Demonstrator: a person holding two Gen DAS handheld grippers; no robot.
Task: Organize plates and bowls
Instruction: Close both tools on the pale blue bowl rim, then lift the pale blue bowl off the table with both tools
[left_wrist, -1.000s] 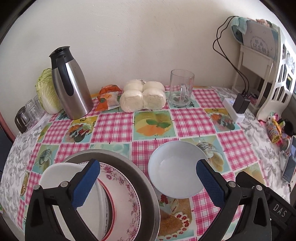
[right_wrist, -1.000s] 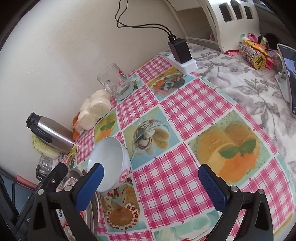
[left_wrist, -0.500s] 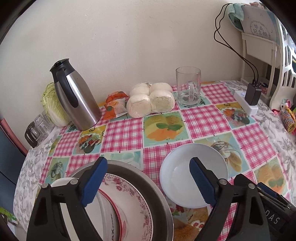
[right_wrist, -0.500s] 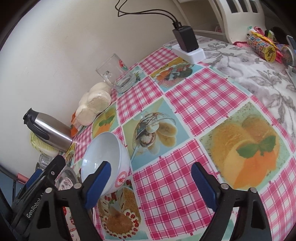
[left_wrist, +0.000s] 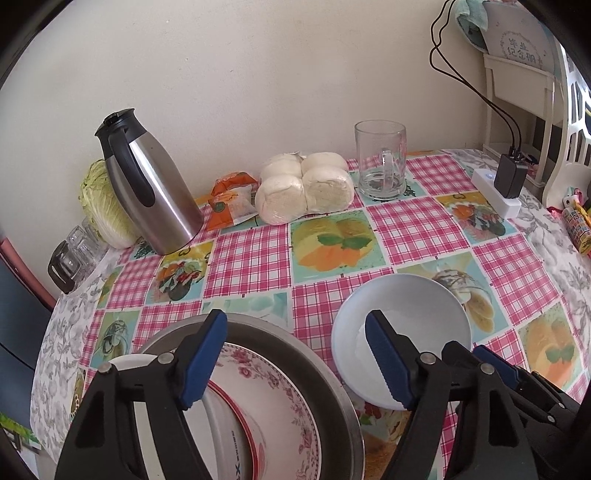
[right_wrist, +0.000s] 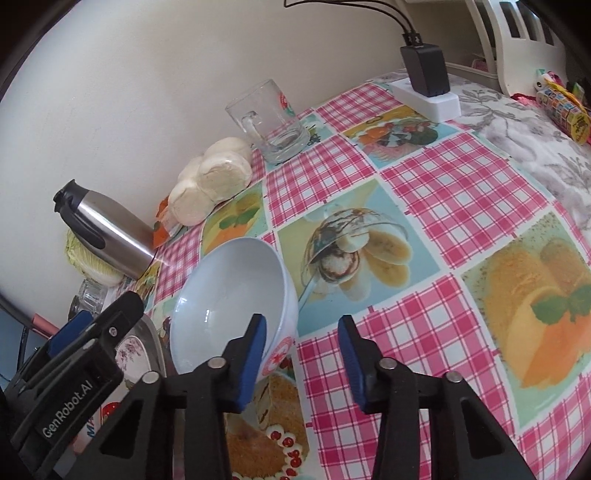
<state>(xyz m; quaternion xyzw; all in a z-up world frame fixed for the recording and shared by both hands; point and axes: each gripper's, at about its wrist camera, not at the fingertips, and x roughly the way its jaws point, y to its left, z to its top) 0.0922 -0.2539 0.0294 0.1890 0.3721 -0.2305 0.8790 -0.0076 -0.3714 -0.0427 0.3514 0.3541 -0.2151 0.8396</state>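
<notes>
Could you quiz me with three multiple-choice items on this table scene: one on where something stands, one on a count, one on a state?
1. Where does the steel jug stand?
A. By the wall, beside the cabbage
B. Inside the metal basin
C. On the power strip

2. How many steamed buns lie in the bag?
A. Two
B. Four
C. Six

3. What state is the glass mug in?
A. Full of water
B. Lying on its side
C. Upright and empty

Answers:
1 A: the left view shows the jug at the back of the table, with the cabbage right behind it.
2 B: four round buns sit packed together in two rows.
3 C: it stands on its base and the tablecloth shows clearly through it.
</notes>
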